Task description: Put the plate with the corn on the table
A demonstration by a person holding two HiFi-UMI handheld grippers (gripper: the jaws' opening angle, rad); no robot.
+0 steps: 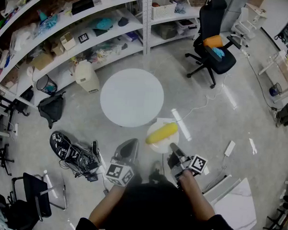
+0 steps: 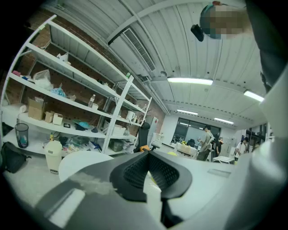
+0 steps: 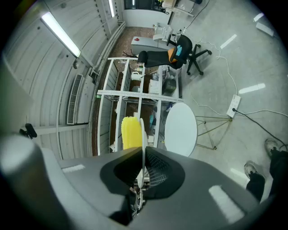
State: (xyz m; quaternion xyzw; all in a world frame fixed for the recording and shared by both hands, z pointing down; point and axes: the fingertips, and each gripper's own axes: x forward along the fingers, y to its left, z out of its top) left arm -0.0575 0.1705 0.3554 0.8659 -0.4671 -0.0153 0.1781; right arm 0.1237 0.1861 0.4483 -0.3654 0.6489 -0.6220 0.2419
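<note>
Plate with the corn on it: in the air close in front of the person, carried by its rim. Right gripper: jaws nipped narrow on that rim. The right gripper view shows the thin white edge running between the pads, with the yellow cob lying against the plate's face. Left gripper alongside: jaws together at the tips, nothing in them.

Just beyond: round white table, top bare. In the head view the plate sits off its near edge, over the floor, not above the top.

Step, as I judge it: the carry; set-down not yet done. The next move calls for reaching forward over the tabletop, keeping the plate level so the cob does not roll, lowering until the plate bears, then letting go of the rim.

Farther: white shelving with boxes; black office chair.

Writing: none legible. Square black-and-white markers on the gripper cubes and one marker tag on a shelf. Box labels are too small to read.
</note>
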